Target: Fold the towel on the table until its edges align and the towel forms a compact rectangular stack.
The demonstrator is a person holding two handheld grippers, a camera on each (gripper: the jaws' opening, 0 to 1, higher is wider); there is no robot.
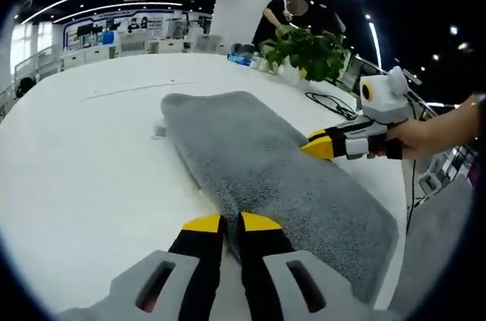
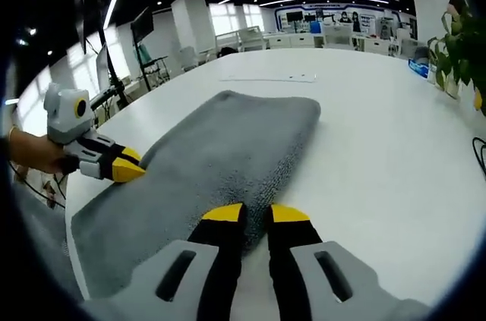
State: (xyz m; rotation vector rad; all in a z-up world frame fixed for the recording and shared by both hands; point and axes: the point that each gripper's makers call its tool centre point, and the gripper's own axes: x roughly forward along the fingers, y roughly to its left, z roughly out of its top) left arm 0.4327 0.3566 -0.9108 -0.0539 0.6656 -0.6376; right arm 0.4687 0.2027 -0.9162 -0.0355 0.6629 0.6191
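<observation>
A grey towel (image 1: 250, 162) lies flat on the white table (image 1: 91, 169) as a long folded strip. My left gripper (image 1: 231, 224) is at the towel's near long edge, its yellow-tipped jaws close together with the cloth's edge between them. Across the strip, my right gripper (image 1: 319, 146) comes in from the right, held by a hand, its tips pinched at the opposite edge. In the right gripper view the towel (image 2: 228, 146) runs away from my right gripper (image 2: 256, 215), which is shut on its edge. The left gripper (image 2: 127, 167) pinches the far side.
A potted green plant (image 1: 307, 51) and black cables (image 1: 330, 102) sit at the table's far side, with a person (image 1: 292, 14) behind them. The table edge (image 2: 72, 207) runs close to the towel's end. Wide bare tabletop (image 2: 380, 131) lies beside the towel.
</observation>
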